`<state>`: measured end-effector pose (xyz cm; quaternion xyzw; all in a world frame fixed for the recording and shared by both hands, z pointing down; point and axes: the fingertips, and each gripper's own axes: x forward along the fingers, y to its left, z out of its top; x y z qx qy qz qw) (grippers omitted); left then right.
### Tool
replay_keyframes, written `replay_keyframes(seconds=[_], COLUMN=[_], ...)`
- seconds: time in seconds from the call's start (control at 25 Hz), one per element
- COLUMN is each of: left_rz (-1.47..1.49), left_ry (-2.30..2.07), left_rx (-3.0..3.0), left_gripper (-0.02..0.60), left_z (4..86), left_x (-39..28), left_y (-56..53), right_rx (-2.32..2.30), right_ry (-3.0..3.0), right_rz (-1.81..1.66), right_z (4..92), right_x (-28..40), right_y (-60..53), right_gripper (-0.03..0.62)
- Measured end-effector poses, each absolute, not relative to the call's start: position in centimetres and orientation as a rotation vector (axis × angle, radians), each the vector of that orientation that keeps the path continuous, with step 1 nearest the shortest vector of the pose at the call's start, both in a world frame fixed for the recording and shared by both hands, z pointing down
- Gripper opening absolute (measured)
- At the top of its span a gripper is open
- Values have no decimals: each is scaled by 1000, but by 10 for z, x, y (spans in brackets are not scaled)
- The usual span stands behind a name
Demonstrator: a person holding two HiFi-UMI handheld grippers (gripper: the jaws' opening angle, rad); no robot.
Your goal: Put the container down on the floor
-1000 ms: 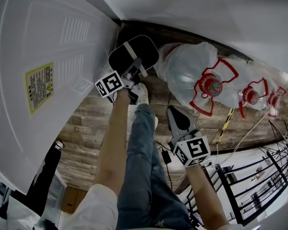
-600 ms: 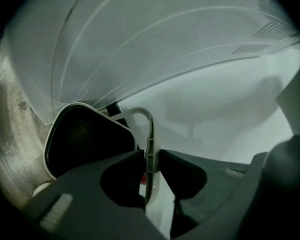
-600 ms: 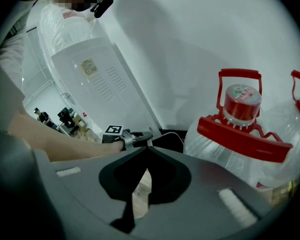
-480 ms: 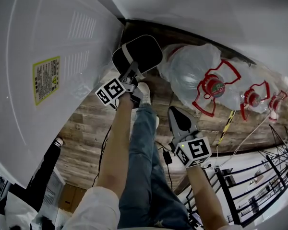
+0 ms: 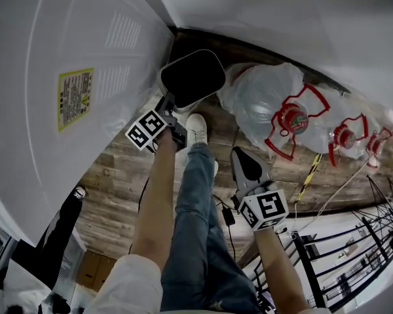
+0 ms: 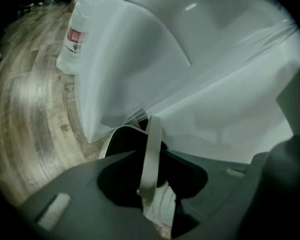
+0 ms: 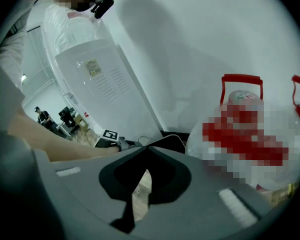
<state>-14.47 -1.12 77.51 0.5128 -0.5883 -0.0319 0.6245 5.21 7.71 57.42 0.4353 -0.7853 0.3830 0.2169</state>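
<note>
The container (image 5: 192, 77) is a white-rimmed pail with a dark inside, seen in the head view between the white appliance and the big water bottles, close to the wall. My left gripper (image 5: 168, 103) is shut on its pale handle band (image 6: 151, 159), which runs up between the jaws in the left gripper view, with the pail's rim (image 6: 110, 140) just beyond. Whether the pail rests on the floor I cannot tell. My right gripper (image 5: 239, 152) hangs lower right over the wooden floor, shut and empty; its jaw tips (image 7: 145, 151) meet.
The white appliance back panel (image 5: 65, 77) with a yellow label fills the left. Large clear water bottles (image 5: 268, 103) with red handles lie at right. A person's jeans leg (image 5: 193, 221) and white shoe (image 5: 196, 128) stand between the grippers. A cable (image 5: 226, 211) and black railing (image 5: 340, 254) are at lower right.
The left gripper and the pail have moved slightly right and toward the wall, and the handle band no longer lies across the opening. The right gripper has barely moved.
</note>
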Motion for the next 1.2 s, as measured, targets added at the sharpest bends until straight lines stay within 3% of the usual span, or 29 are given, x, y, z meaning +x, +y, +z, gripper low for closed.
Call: replay_keyframes(seconds=[0.2,0.8,0.96,1.2], left_rz=[88,287,331,395], left_ry=[-1401,-1513,-1531,-1523], left_rx=[1214,1399,1481,1684], left_gripper=[174,204,185,91], left_z=[785,744,707,618], left_x=[-155,-165,-157,-140], left_y=[-7,5,14,8], right_rx=[1217,1286,1322,1397], right_ry=[-2174,-2187,-2187,-2196], right_rz=[1059,990,908,804], right_z=[574,554,534,493], right_x=[56,61,68,77], right_y=[78,68,58,35], right_gripper=[23,23,23,23])
